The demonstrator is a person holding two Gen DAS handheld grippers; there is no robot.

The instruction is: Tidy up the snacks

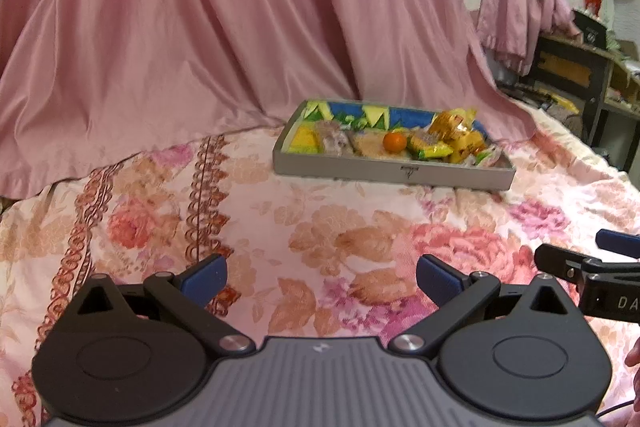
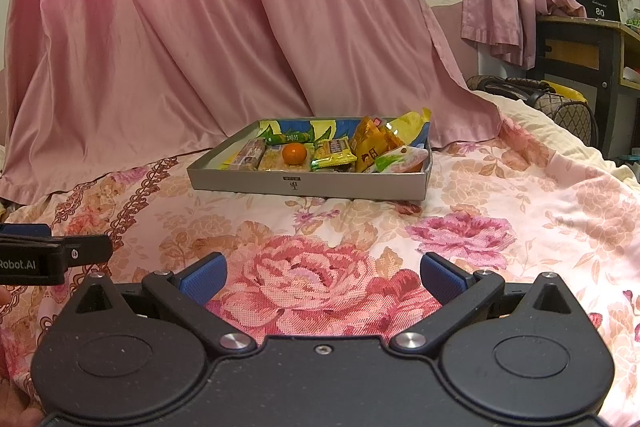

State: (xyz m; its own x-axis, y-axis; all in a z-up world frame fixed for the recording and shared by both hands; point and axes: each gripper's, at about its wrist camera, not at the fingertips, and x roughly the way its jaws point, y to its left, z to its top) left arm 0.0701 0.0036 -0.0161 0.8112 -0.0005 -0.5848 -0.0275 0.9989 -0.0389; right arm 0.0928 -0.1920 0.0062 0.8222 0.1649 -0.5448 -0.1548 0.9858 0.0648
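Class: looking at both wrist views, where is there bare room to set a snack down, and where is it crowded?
Free: the floral bedspread between the box and both open grippers, and the box's left end. Crowded: its right end, packets piled beside the orange.

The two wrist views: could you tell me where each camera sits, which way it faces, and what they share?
Left wrist: on the left gripper, low over the floral bedspread, facing the snack box and pink curtain; own open fingers show, the right gripper at the right edge.
Right wrist: on the right gripper, facing the same way, box slightly left of centre; own open fingers show, the left gripper at the left edge.
Shared: box, orange fruit, curtain, bedspread.
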